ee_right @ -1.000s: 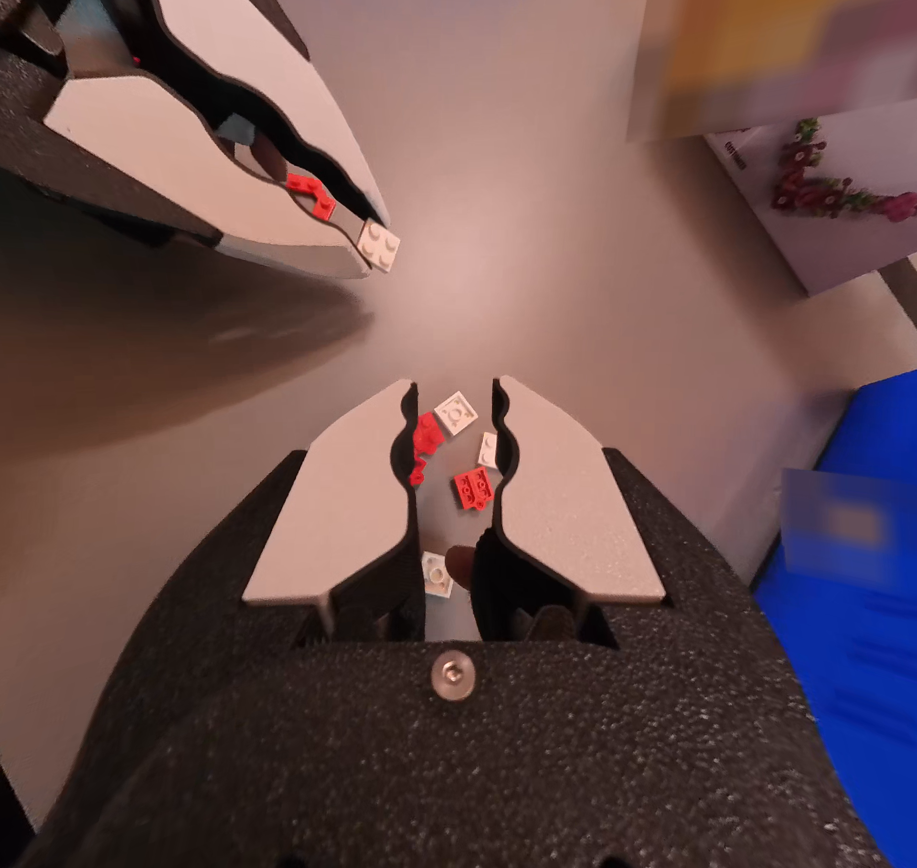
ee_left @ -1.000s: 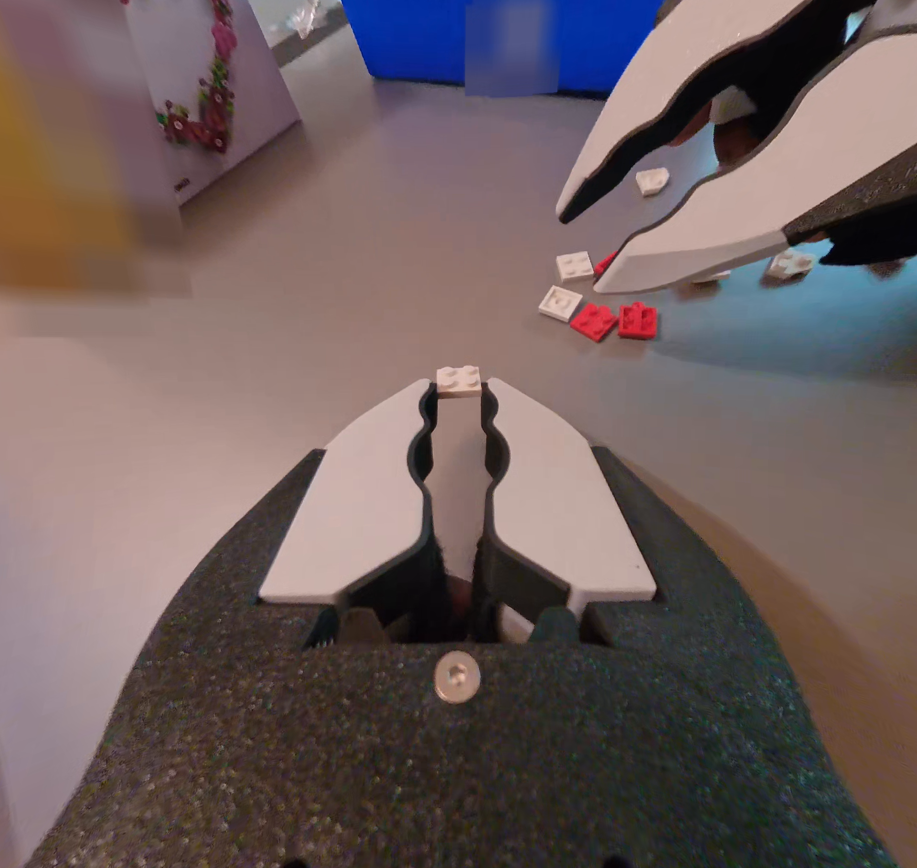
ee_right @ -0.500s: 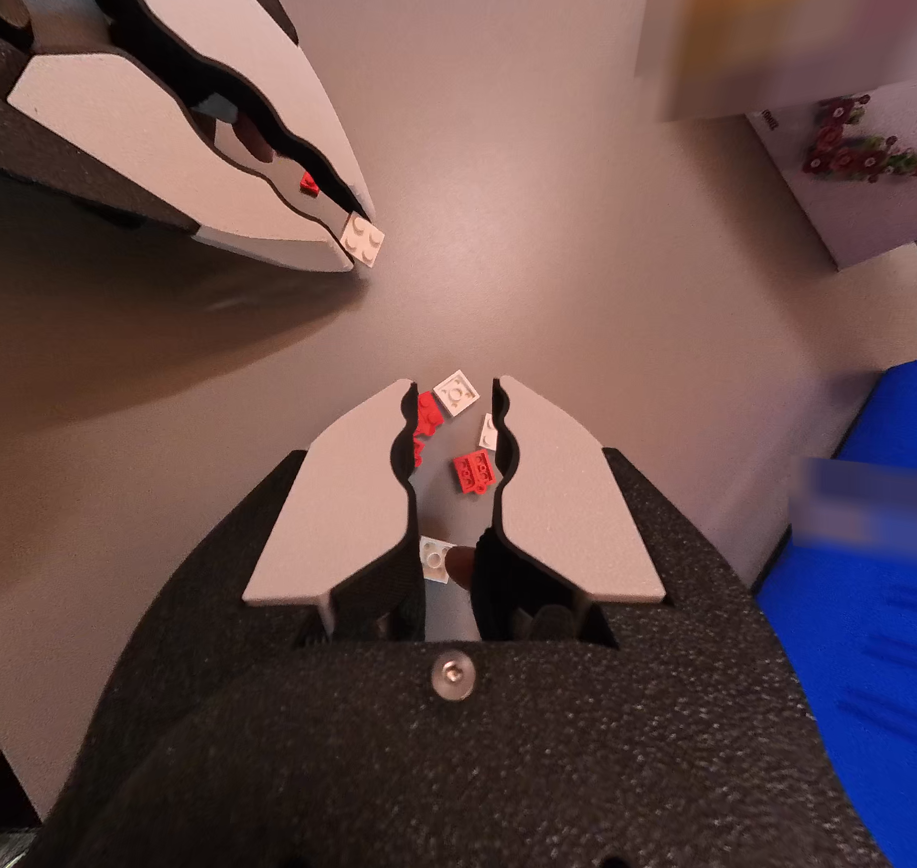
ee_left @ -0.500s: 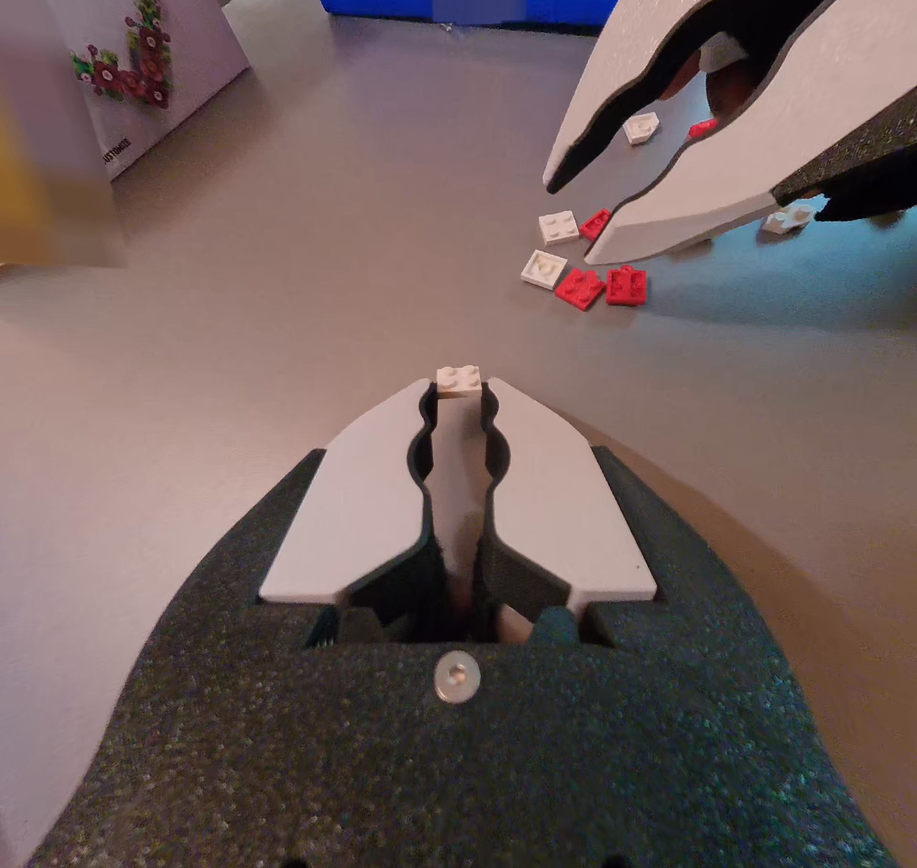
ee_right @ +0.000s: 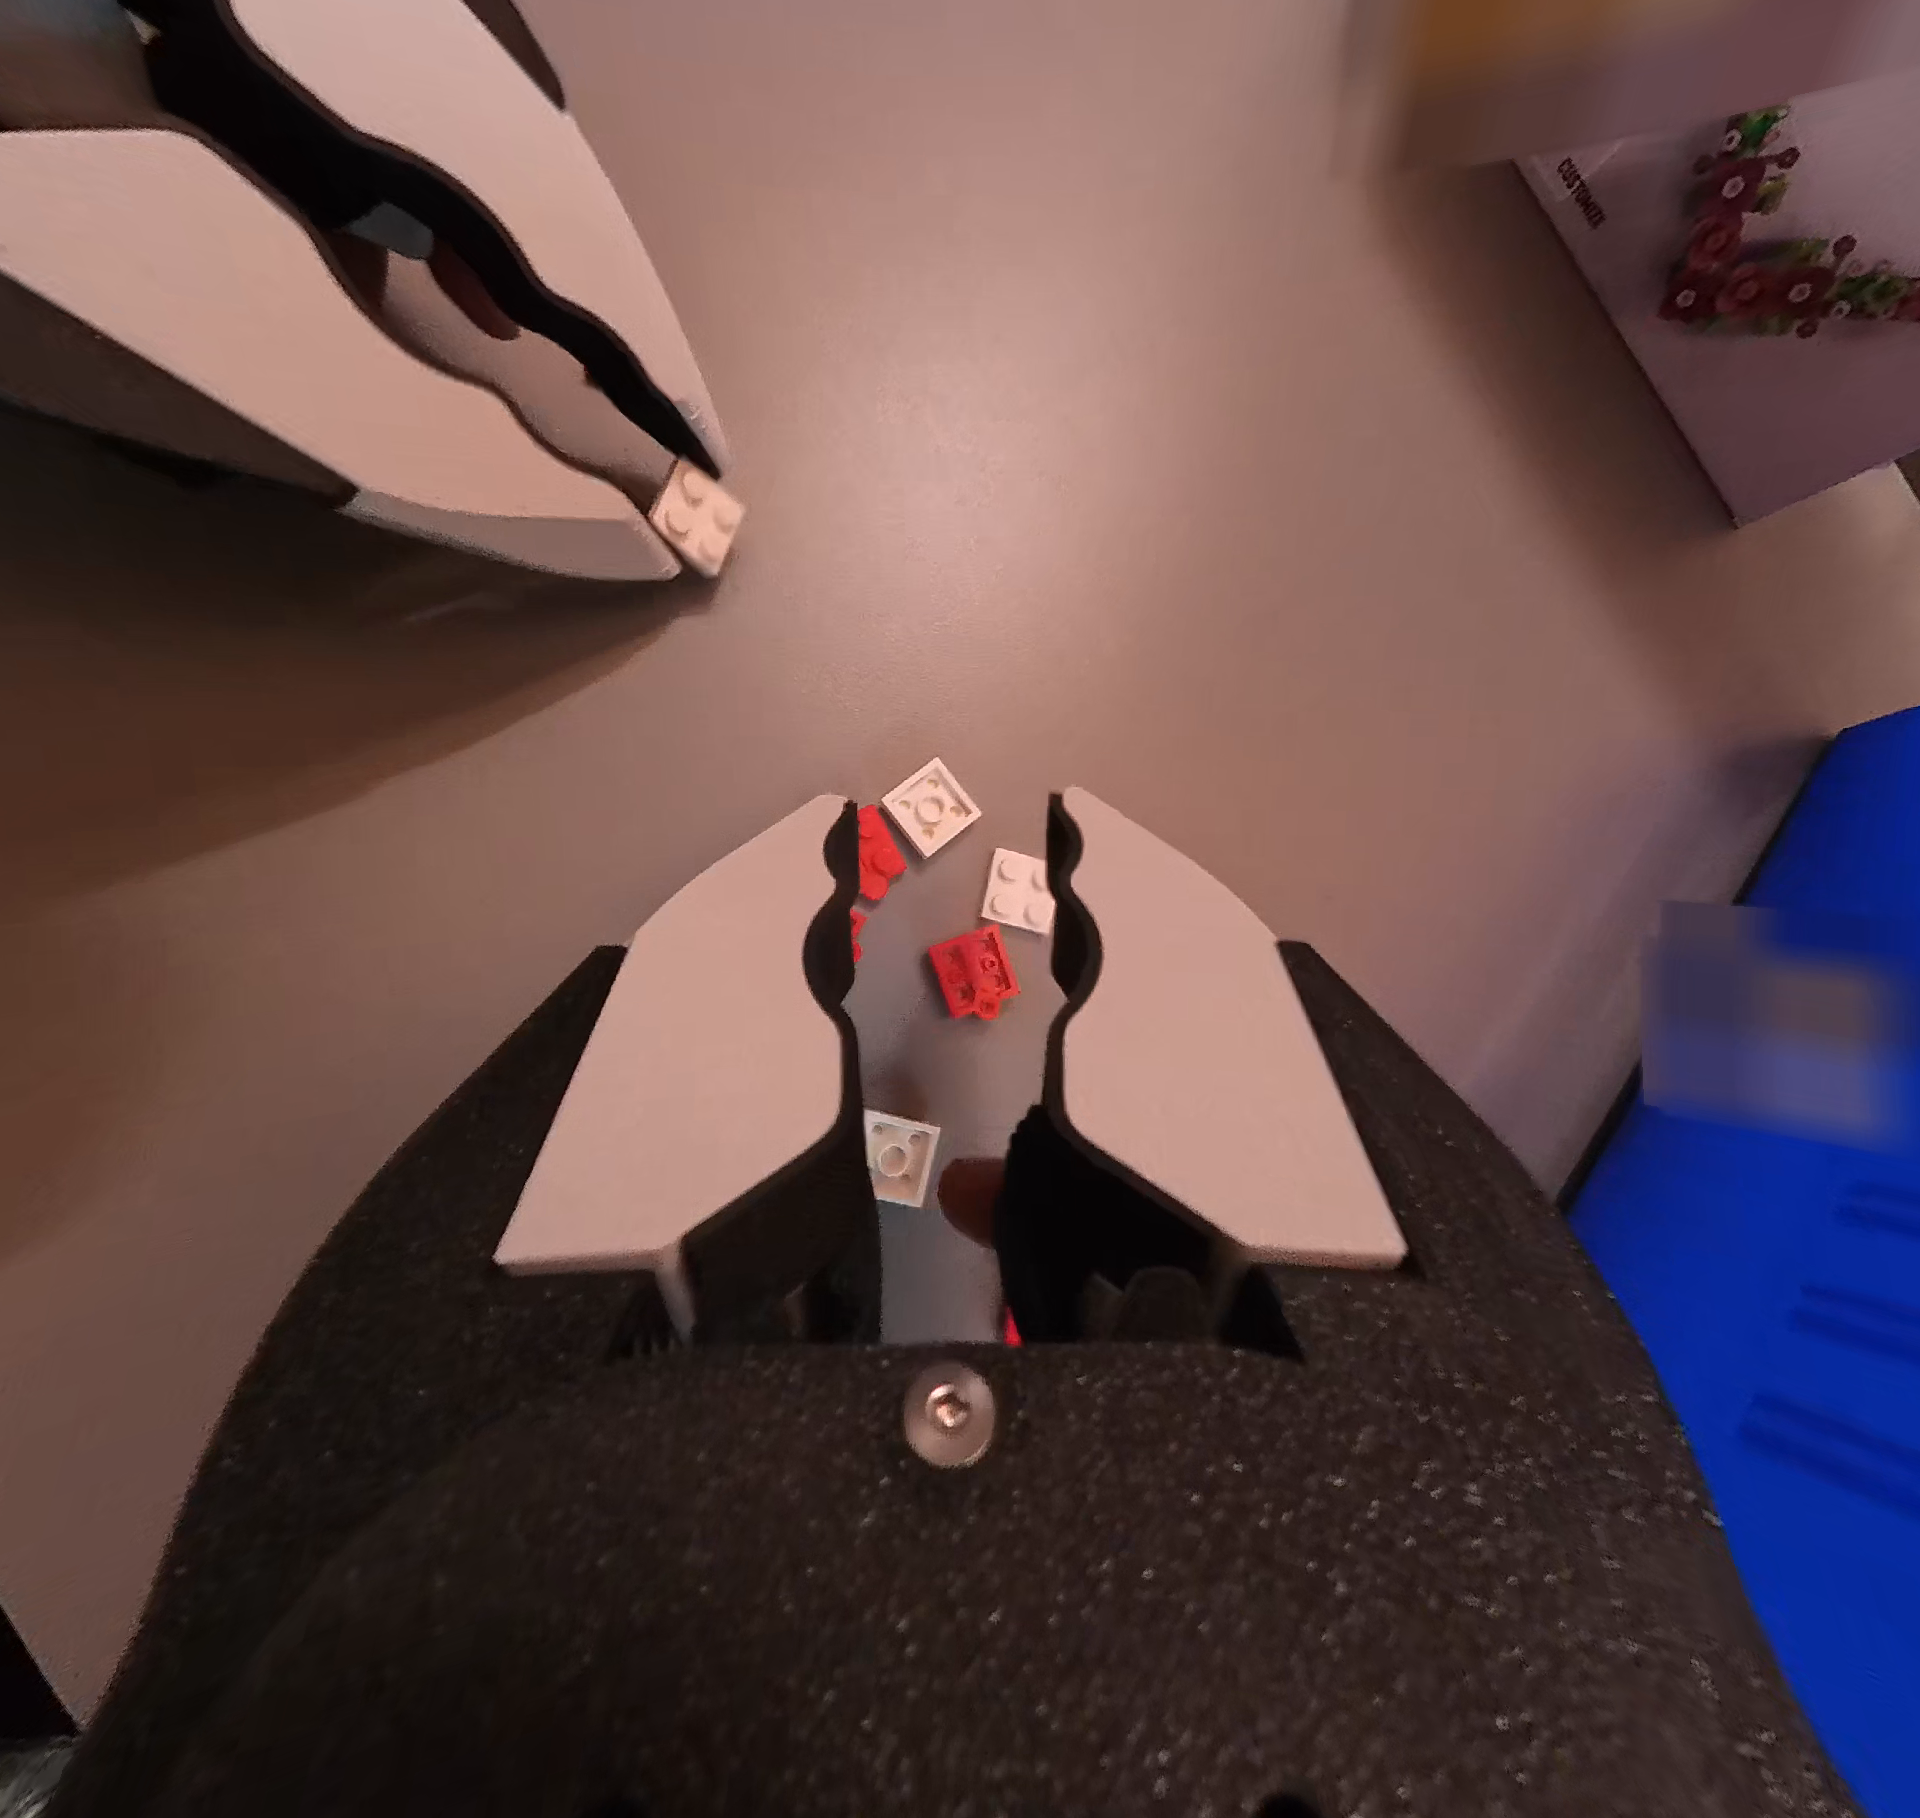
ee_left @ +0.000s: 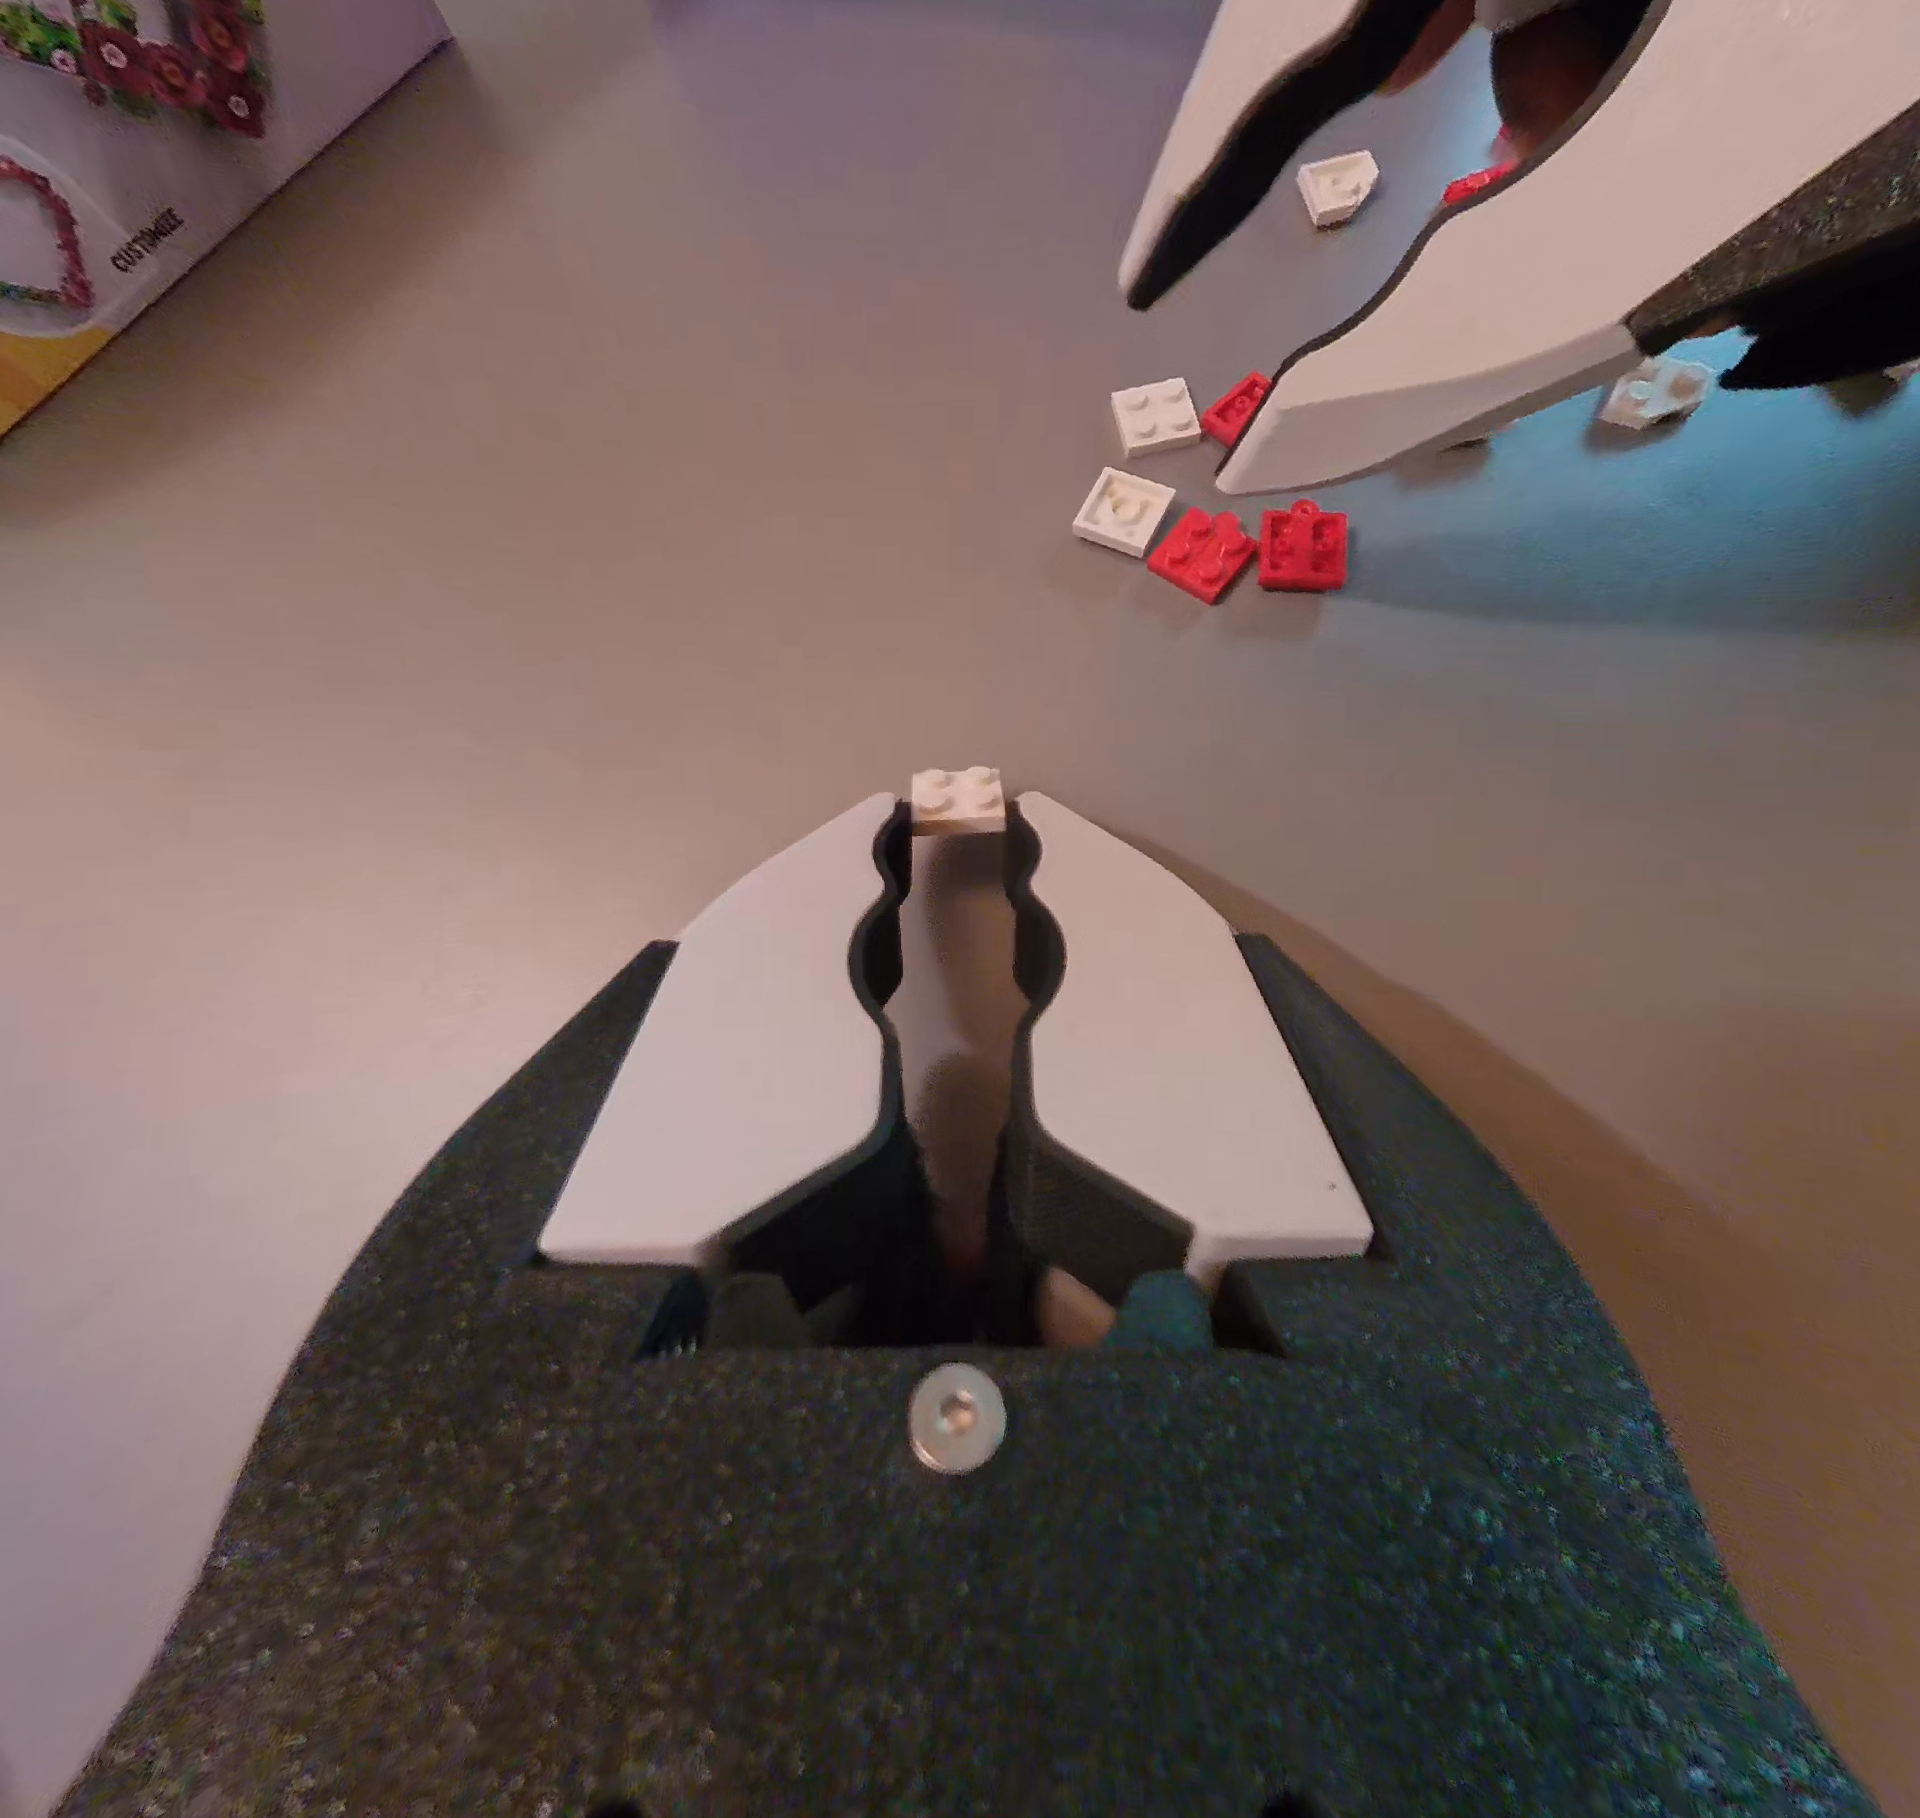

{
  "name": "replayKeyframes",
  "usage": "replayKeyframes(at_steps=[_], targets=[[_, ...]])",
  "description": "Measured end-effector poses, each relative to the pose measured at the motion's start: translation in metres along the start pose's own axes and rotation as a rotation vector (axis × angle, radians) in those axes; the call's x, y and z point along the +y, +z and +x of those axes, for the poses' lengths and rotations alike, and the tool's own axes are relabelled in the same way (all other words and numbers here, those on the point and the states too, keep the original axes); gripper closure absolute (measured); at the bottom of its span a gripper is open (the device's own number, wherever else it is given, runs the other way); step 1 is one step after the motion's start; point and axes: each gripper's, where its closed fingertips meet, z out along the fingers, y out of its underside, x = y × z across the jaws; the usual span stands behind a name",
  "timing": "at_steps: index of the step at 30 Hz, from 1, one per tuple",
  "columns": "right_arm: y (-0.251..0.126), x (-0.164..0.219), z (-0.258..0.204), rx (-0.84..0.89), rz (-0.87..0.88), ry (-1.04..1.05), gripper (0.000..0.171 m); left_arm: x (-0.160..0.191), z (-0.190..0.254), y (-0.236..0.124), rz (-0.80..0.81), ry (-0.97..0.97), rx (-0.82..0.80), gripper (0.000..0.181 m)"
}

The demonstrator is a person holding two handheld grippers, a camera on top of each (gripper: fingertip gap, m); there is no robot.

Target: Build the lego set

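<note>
Left wrist view: white plate [ee_left: 958, 800] between tongs' tips [ee_left: 958, 812].

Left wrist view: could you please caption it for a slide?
Left hand-held gripper pinches a small white square plate above the grey table, near loose red and white plates.

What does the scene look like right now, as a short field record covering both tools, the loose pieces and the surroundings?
left tool: shut on a white plate, pinched at the tips, studs up, above the table
right tool: open, empty, over the loose pieces
loose pieces: white plates and red plates scattered flat on the table, some upside down
nearest to right tool: red plate between its fingers, not gripped
box: printed set box on the table, away from the pieces
bin: blue, at table edge
</note>
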Motion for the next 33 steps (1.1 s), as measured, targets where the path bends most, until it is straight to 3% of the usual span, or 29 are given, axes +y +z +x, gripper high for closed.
replayKeyframes(at_steps=[7,10,16,21,23,29,33], targets=[[-0.003,-0.001,0.006,0.021,0.008,0.035,0.127,0.006,0.005,0.001,-0.047,0.003,0.033,0.157],[-0.007,-0.008,0.016,0.067,0.053,0.081,0.117,0.004,0.004,-0.002,-0.049,0.006,0.022,0.144],[-0.027,-0.031,0.047,0.212,0.230,0.198,0.069,-0.015,-0.011,-0.022,0.034,0.007,-0.040,0.117],[-0.058,-0.037,0.084,0.417,0.355,0.332,0.040,-0.042,-0.069,-0.063,0.215,-0.081,-0.377,0.052],[-0.071,-0.037,0.097,0.499,0.401,0.375,0.032,-0.054,-0.092,-0.090,0.323,-0.119,-0.536,0.035],[-0.110,-0.031,0.128,0.725,0.526,0.480,0.025,-0.072,-0.130,-0.166,0.620,-0.181,-0.844,0.036],[-0.119,-0.021,0.139,0.754,0.510,0.523,0.025,-0.060,-0.148,-0.190,0.589,-0.205,-0.921,0.036]])
